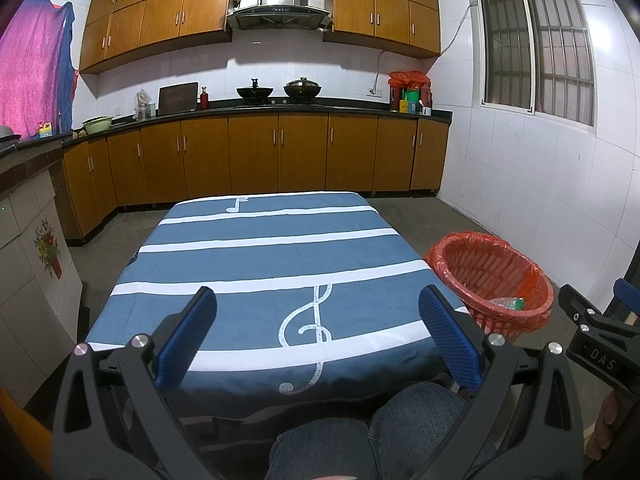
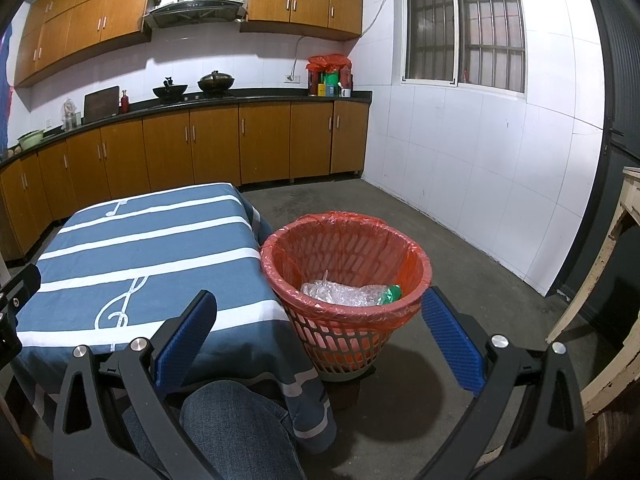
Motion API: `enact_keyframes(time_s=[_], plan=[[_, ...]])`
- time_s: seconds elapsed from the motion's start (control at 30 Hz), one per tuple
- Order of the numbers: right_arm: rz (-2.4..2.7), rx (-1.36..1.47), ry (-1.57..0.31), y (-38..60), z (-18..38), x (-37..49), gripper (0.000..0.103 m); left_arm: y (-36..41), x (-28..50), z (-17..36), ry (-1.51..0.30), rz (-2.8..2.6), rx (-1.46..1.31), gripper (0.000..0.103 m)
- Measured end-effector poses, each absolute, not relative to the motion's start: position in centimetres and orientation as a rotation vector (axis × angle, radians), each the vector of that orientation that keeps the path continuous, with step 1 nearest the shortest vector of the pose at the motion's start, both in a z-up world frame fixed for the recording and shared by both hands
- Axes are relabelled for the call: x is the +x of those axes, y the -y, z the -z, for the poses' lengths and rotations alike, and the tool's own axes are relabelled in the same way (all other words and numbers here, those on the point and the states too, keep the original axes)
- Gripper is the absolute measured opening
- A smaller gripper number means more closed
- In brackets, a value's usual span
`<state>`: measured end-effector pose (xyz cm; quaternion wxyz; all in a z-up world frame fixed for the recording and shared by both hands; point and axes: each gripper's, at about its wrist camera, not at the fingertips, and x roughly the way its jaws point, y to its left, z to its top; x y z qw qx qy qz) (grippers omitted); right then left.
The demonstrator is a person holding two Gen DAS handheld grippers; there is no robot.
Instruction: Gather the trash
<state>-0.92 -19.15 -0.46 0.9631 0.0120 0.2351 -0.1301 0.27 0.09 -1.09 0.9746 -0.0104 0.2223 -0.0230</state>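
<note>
A red plastic trash basket (image 2: 348, 280) lined with a red bag stands on the floor right of the table; it also shows in the left wrist view (image 1: 490, 280). Crumpled clear plastic with a green piece (image 2: 352, 294) lies inside it. My left gripper (image 1: 318, 332) is open and empty, held over the near edge of the table (image 1: 260, 264), which wears a blue cloth with white stripes and music notes. My right gripper (image 2: 318, 332) is open and empty, held in front of the basket, near the table's right corner (image 2: 132, 256).
My knees in jeans (image 1: 400, 420) are at the table's near edge. Brown kitchen cabinets and a dark counter (image 1: 256, 148) with woks run along the back wall. A white tiled wall (image 2: 480, 168) is at the right. A cream wooden piece (image 2: 616, 300) stands at far right.
</note>
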Motion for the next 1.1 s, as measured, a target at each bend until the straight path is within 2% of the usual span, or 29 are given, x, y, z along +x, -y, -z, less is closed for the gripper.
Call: enact_keyframes(time_s=[1.1], plan=[[0.263,0.025,-0.478,19.26,0.34,-0.84,0.101,-0.49,0.8,1.66,-0.462,0.05,-0.021,0.099]])
